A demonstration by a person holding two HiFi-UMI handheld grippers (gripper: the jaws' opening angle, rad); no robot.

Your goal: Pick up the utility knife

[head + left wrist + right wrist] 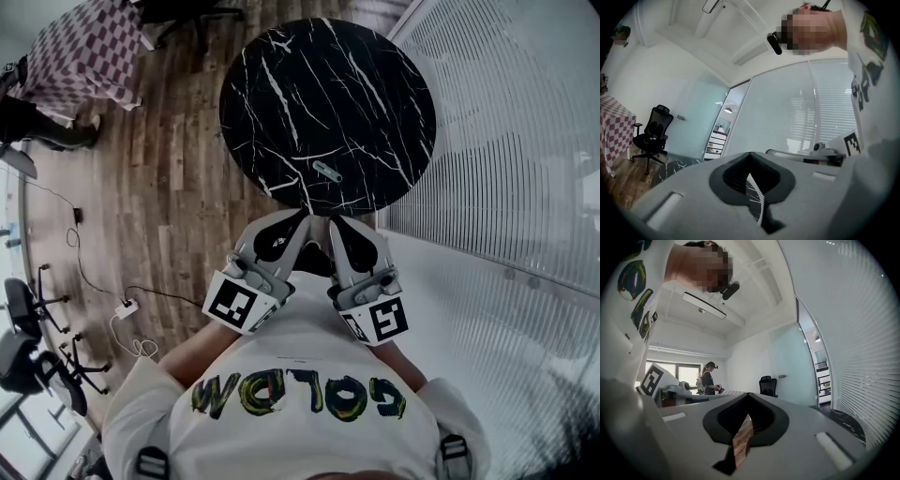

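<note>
Only head view shows utility knife (327, 171) on marble table (281, 56). L gripper (298, 217), R gripper (336, 222) both closed (empty).

Grey utility knife (327, 171) flat on round black marble table (328, 94)

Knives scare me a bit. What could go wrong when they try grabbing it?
The utility knife lies flat near the front edge of the marble table, so a nudge might slide it off. The left gripper and right gripper both have shut fingers; unopened, they would only push it.
</note>
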